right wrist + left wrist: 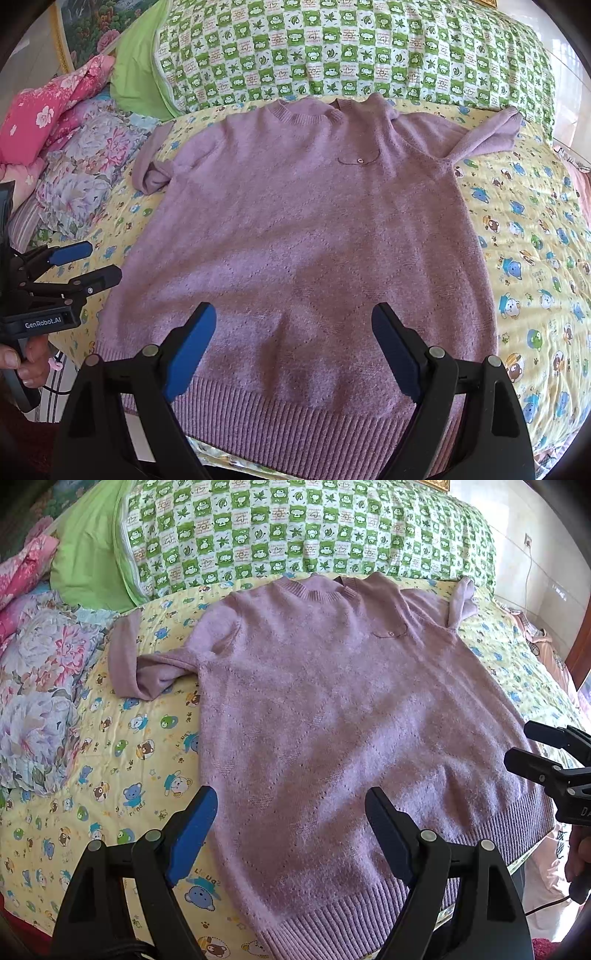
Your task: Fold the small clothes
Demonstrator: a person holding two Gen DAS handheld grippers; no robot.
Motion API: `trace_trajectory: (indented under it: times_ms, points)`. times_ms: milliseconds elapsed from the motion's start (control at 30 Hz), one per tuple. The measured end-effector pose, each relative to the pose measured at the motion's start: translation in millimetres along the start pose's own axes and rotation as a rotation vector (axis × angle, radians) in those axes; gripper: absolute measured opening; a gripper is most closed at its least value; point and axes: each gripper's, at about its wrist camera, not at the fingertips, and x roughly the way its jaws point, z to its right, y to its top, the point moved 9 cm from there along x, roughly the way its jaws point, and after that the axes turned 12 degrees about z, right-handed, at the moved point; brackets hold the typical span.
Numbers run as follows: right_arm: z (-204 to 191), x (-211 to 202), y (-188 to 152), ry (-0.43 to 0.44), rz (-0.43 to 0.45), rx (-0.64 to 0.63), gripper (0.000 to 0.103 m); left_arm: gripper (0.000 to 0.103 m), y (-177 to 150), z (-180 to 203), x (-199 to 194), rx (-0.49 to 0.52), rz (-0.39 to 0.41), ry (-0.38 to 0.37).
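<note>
A mauve knit sweater (332,709) lies flat, front up, on a yellow cartoon-print quilt (110,760), collar far and ribbed hem near. Its left sleeve (140,664) is bunched; its right sleeve (460,602) is folded upward. My left gripper (291,808) is open and empty above the hem's left part. My right gripper (293,325) is open and empty above the hem's middle; the sweater (303,229) fills that view. Each gripper shows in the other's view: the right (524,747), the left (92,264), both open.
A green-checked quilt (295,531) is bunched behind the collar. Floral bedding (37,686) and a pink floral bundle (48,110) lie at the left. A green pillow (88,550) is at the back left. The bed's near edge runs under the hem.
</note>
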Motion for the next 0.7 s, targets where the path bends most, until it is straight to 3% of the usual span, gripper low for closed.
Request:
trace_trajectory:
  times_ms: [700]
  points:
    - [-5.5,5.0,-3.0,0.008,-0.016,0.005,0.086,0.083,2.3,0.9,5.4,0.009,-0.008,-0.003]
